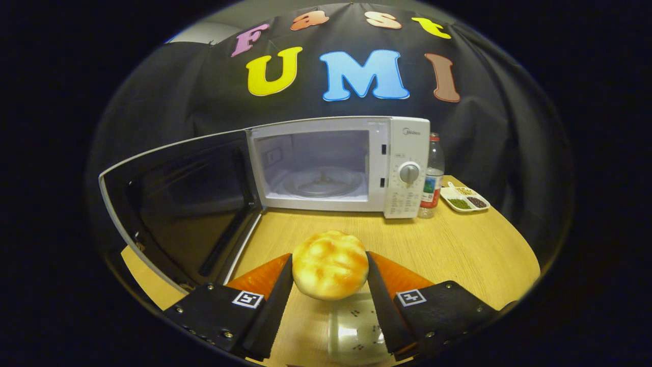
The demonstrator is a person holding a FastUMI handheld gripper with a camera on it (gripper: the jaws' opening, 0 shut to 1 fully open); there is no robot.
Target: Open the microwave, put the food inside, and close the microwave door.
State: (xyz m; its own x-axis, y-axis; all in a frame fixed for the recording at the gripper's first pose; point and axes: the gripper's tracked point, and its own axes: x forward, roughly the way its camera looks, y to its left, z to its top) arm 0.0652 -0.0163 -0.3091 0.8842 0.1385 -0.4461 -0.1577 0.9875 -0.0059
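The claw [330, 285] is clenched on a round golden bun [330, 271], with both fingers pressing its sides. The bun sits between the fingers, lifted above the wooden tabletop [458, 255], and a clear glass [356, 334] stands under it, near the front edge of the tabletop.

The microwave [407, 153] stands beyond the fingers, at the back edge of the tabletop. Its door [183, 204] is wide open and swings out to the left, so the first step looks finished. The glass turntable [321, 184] inside is bare, and the bun is not yet in the cavity.

I think the next step is to carry the bun forward through the opening. Some things could go wrong here. The bun looks soft, so a stronger squeeze may crush it, and a weaker one may let it slip and fall onto the tabletop or onto the glass below. The open door is just beside the left finger, so a drift to the left could knock it. If the claw goes in too low, the bun may hit the lower frame of the opening.

A bottle [433, 176] and a small dish [464, 199] stand right of the microwave, well apart from the path.
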